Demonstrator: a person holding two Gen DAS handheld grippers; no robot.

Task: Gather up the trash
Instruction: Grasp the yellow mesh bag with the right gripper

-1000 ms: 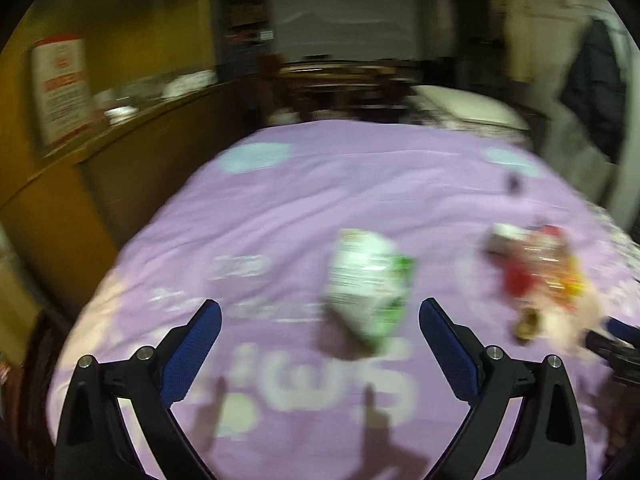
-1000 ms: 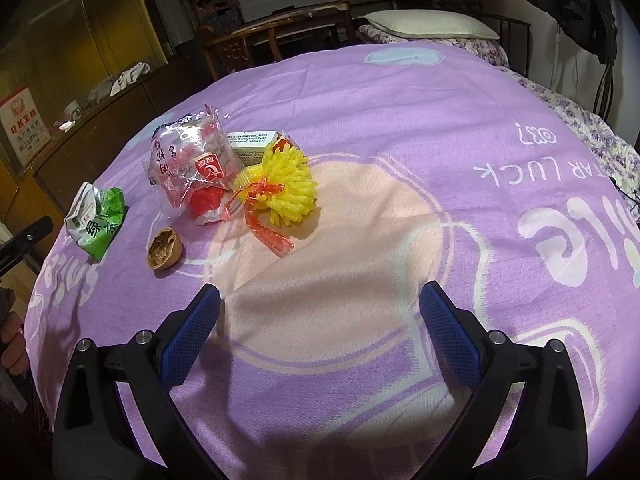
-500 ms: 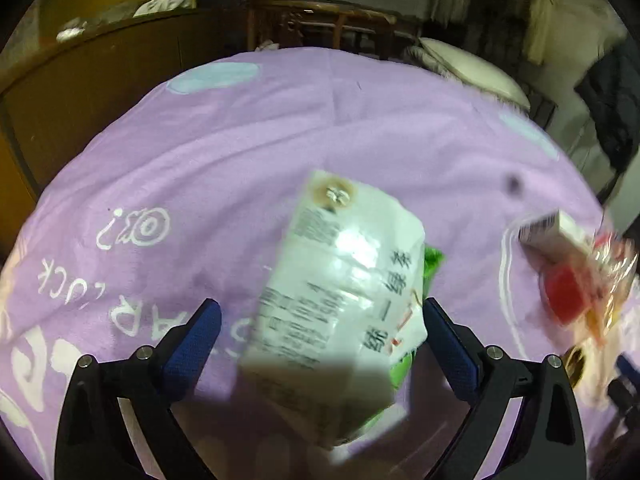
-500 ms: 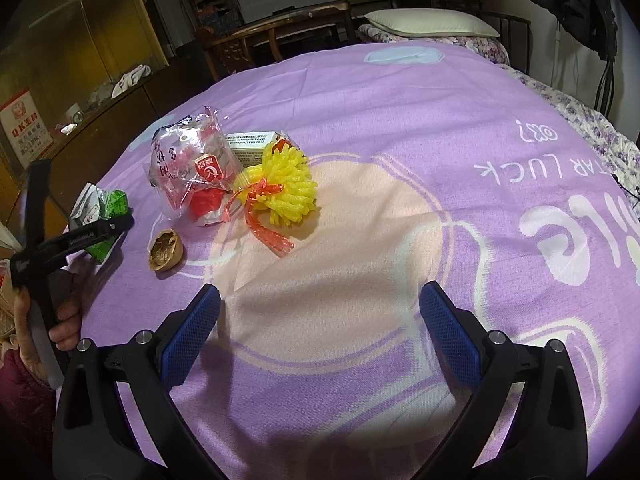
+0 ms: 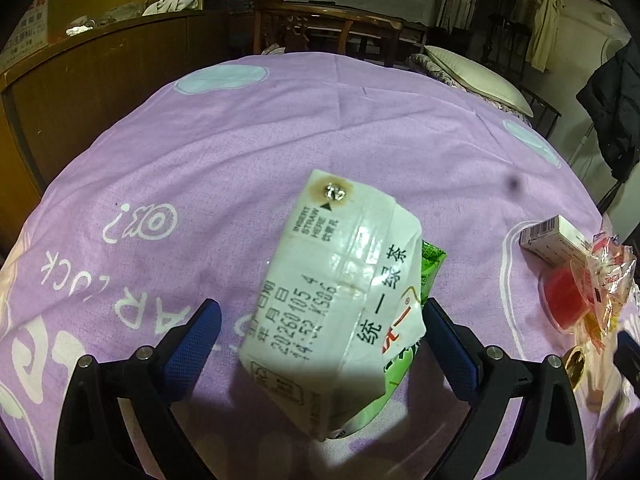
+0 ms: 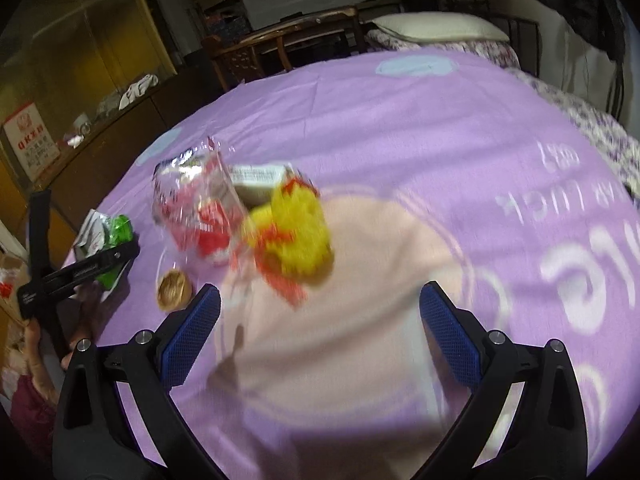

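Observation:
A crushed white and green tea carton (image 5: 344, 300) lies on the purple cloth (image 5: 240, 160) between the open jaws of my left gripper (image 5: 320, 340); the fingers stand apart from it. It also shows in the right wrist view (image 6: 105, 236), with the left gripper's finger (image 6: 80, 272) beside it. My right gripper (image 6: 320, 336) is open and empty above the cloth, short of a pile: a clear plastic bag with red contents (image 6: 196, 208), a yellow mesh ball with red ribbon (image 6: 296, 236), a small white box (image 6: 256, 174). A walnut shell (image 6: 174, 290) lies near its left finger.
The pile also shows at the right edge of the left wrist view: white box (image 5: 554, 236), red cup and plastic bag (image 5: 588, 288), walnut shell (image 5: 574, 364). A wooden cabinet (image 5: 60, 92) stands to the left, chairs (image 5: 320, 28) and a pillow (image 5: 476, 76) behind.
My left gripper has moved forward and down until the carton lies between its fingers. My right gripper has moved forward toward the pile; its view is blurred by motion.

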